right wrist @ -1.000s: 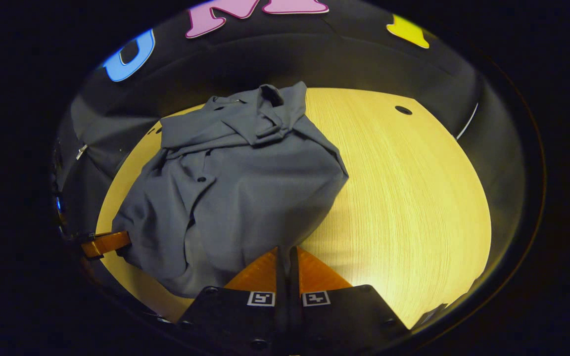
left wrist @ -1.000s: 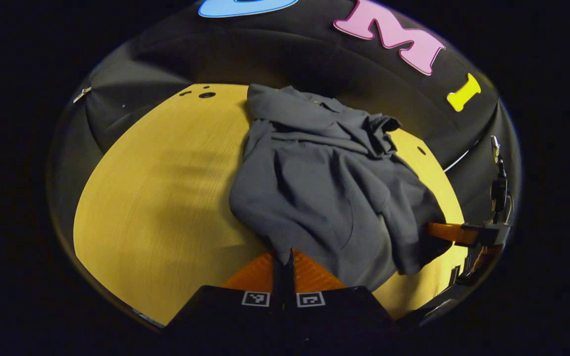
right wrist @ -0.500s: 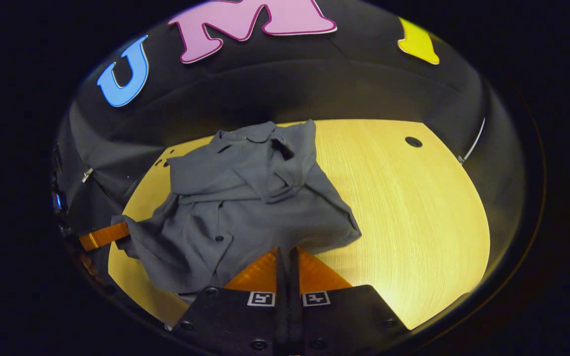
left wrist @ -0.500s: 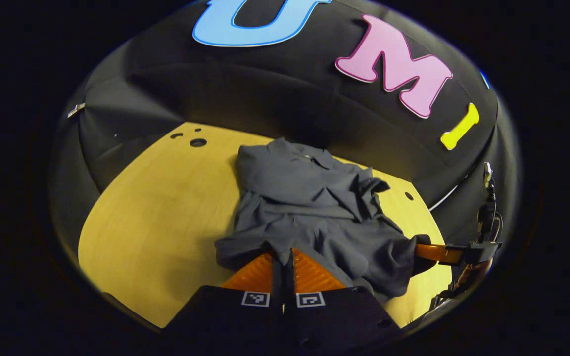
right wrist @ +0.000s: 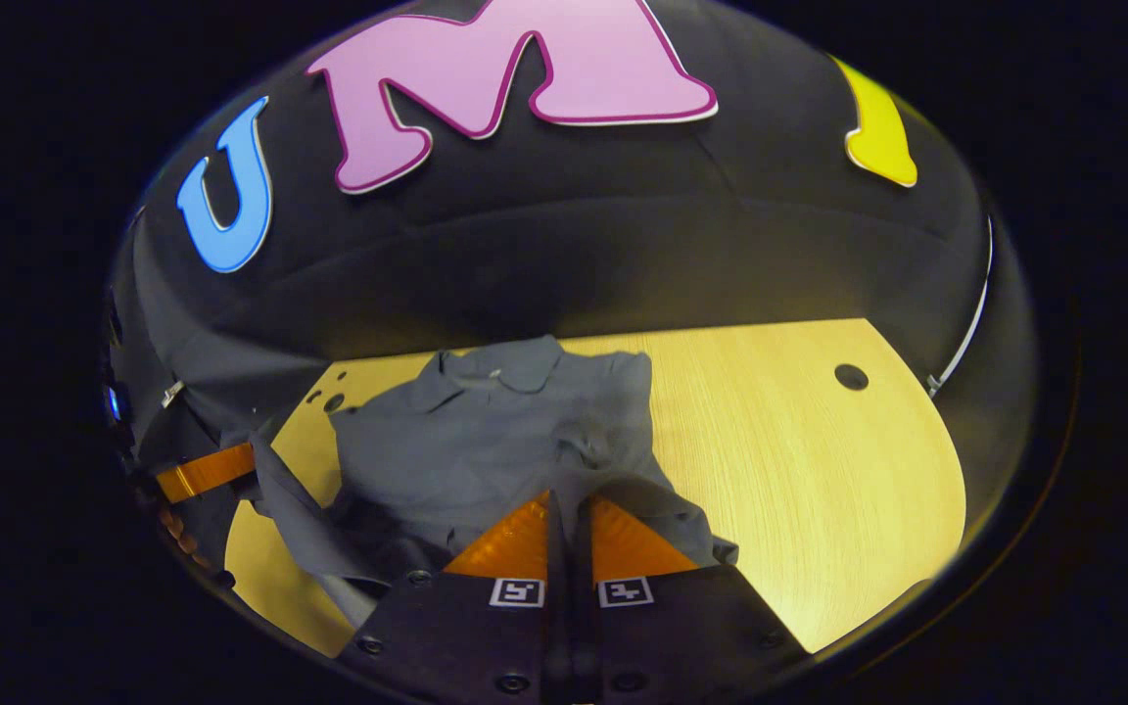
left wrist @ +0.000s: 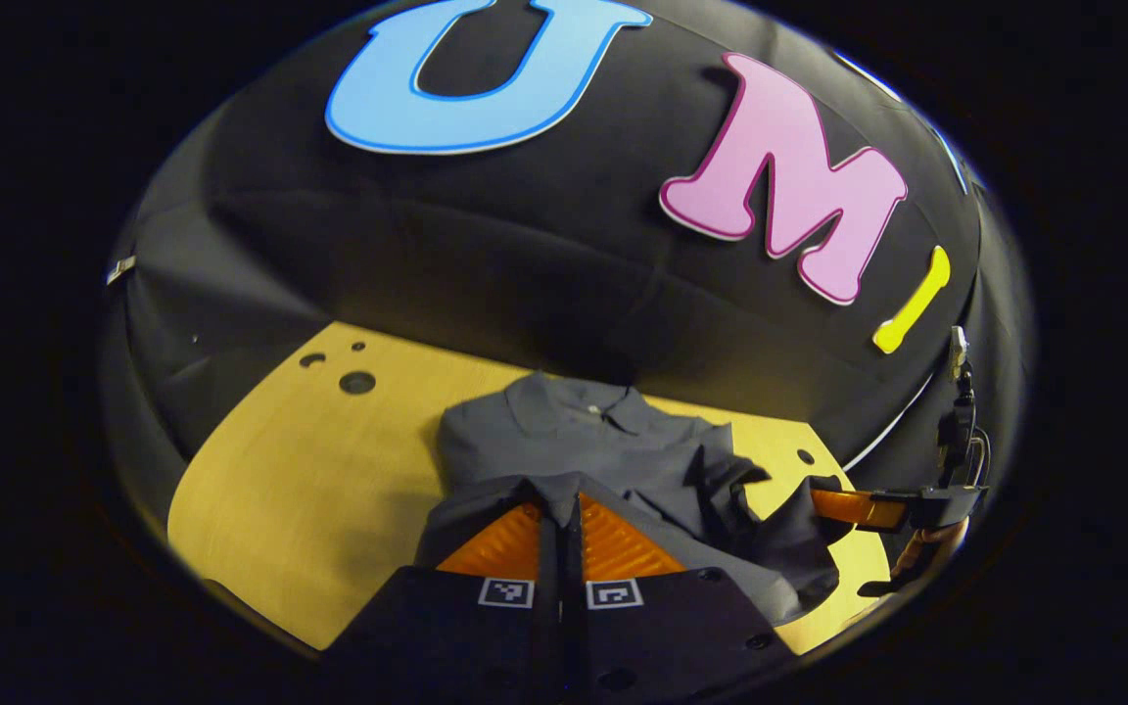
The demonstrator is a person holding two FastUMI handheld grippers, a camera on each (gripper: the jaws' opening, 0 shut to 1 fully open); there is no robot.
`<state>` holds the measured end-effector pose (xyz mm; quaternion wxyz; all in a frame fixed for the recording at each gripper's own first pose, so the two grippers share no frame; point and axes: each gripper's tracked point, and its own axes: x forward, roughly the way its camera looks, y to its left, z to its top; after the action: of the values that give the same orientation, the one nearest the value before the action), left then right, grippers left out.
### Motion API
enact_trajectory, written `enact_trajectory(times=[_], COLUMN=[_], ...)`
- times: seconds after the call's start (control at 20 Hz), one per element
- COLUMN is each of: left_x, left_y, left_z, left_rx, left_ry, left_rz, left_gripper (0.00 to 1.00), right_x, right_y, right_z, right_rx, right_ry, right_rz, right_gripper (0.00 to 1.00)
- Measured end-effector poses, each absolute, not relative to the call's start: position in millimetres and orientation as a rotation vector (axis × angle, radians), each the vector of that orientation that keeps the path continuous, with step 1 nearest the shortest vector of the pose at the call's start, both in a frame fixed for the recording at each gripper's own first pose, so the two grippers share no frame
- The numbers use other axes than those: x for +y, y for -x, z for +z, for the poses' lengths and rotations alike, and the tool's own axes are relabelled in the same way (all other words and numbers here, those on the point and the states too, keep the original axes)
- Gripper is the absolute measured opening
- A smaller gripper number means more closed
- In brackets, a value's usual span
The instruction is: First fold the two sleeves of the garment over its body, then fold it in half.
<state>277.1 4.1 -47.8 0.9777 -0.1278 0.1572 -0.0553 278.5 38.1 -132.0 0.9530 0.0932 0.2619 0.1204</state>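
A grey collared shirt (left wrist: 613, 446) lies on the yellow wooden table (left wrist: 309, 460), collar toward the booth wall, sleeves folded in over its body. My left gripper (left wrist: 561, 499) is shut on the shirt's near hem at one corner and holds it lifted above the body. In the right gripper view the same shirt (right wrist: 486, 441) shows, and my right gripper (right wrist: 564, 499) is shut on the hem's other corner, also raised. The right gripper (left wrist: 833, 504) appears at the right of the left gripper view. The left gripper (right wrist: 231, 468) appears at the left of the right gripper view.
The table has round holes near its far corners, one hole (left wrist: 356, 382) at the left and another hole (right wrist: 851, 376) at the right. Bare tabletop (right wrist: 819, 470) stretches to the right of the shirt. The black cloth wall stands close behind the table.
Both grippers have carried the shirt's near hem up and forward toward the collar, so the lower half now rises over the upper half. Both stayed shut.
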Motion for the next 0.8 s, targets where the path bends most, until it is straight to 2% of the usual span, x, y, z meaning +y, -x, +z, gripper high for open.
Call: enact_trajectory(times=[0.3,0.65,0.8], left_x=[26.3,52.1,67.5], left_y=[-348.4,-446.6,-478.3], left_z=[-17.5,-13.0,-29.1], left_rx=[0.211,0.123,0.122], left_ry=[0.273,0.311,0.326], left_rz=[-0.071,-0.018,0.016], left_gripper=[0.05,0.05,0.05], right_x=[37.8,31.2,35.4], right_y=[-346.1,-432.6,-459.5], right_z=[-103.2,-102.9,-111.3], right_rx=[0.419,0.306,0.289], right_ry=[-0.276,-0.302,-0.303], right_rz=[0.176,0.082,0.064], right_gripper=[0.05,0.05,0.05])
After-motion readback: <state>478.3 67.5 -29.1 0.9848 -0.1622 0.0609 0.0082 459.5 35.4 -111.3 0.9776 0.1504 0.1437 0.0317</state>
